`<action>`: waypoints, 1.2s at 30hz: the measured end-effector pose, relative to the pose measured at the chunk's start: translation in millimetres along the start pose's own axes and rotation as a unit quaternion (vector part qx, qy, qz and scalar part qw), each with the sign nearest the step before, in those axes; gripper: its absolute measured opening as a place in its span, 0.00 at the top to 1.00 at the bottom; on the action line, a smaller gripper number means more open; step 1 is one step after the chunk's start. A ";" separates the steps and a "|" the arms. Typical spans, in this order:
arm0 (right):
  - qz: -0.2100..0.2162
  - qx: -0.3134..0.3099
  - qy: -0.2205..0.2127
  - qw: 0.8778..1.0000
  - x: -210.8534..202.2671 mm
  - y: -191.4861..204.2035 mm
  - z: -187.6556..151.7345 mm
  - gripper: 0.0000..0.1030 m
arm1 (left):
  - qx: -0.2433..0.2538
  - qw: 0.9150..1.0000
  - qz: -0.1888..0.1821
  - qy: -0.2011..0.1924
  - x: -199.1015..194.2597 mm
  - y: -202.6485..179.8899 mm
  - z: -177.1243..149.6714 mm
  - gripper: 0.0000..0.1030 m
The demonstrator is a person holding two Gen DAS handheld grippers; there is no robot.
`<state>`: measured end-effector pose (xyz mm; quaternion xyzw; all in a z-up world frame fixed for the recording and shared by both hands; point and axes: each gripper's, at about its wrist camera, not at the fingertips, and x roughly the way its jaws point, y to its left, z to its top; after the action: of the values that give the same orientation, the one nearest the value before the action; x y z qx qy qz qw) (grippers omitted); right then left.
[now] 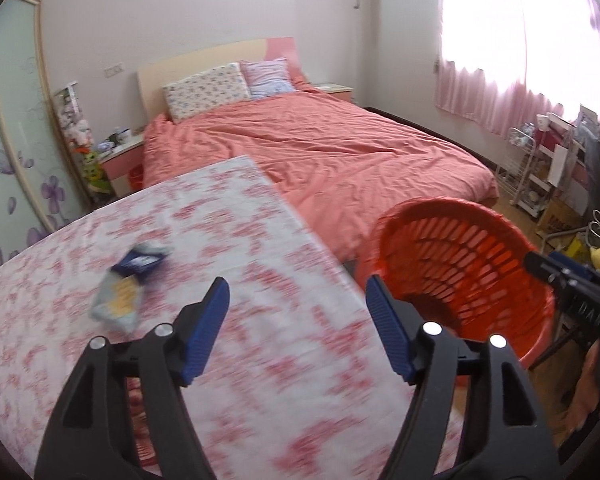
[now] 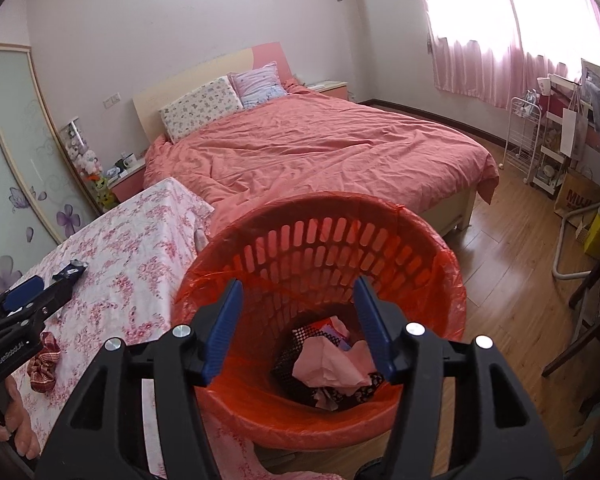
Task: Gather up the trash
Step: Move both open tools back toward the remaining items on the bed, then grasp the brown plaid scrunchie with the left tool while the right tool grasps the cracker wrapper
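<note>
Right wrist: fingers [image 2: 298, 330] spread, released above red basket [image 2: 420, 248] holding crumpled pink paper [image 2: 326, 368].

Home bedroom, made bed [image 2: 320, 148], pillows [image 2: 200, 106], pink curtains [image 2: 500, 64], wardrobe [image 2: 16, 152]

Coral-covered bed [image 2: 320, 148] at 12 o'clock, pink-curtained bright window [image 2: 512, 24] at 2, wood floor [image 2: 512, 264] at 3, white walls [image 2: 160, 20].

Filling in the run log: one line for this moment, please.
left gripper open above table | right gripper open over red bin | wrapper on table
</note>
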<state>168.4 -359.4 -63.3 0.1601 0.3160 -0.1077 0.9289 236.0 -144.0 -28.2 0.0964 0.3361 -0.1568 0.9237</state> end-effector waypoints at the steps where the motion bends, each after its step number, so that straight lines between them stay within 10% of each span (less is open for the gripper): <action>1: 0.003 -0.003 0.000 1.000 -0.6 5.6 -1.0 0.44 | -0.005 1.000 0.008 0.000 -4.2 9.6 -4.5 0.30; 19: 0.058 -0.088 0.039 0.994 5.2 110.6 -35.7 0.44 | -0.056 0.990 0.103 0.081 -4.2 115.7 -88.8 0.12; 26: 0.070 -0.114 0.048 0.990 7.6 142.8 -42.7 0.44 | -0.098 0.988 0.060 0.104 8.2 133.9 -95.1 0.56; 36: 0.103 -0.154 0.072 0.980 26.0 199.8 -56.2 0.44 | -0.153 0.973 0.147 0.091 -8.5 233.0 -103.5 0.64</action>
<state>217.7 -156.6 -75.7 0.0544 0.3768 0.0501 0.9233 251.3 104.4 -84.0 0.0160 0.4213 0.0430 0.9058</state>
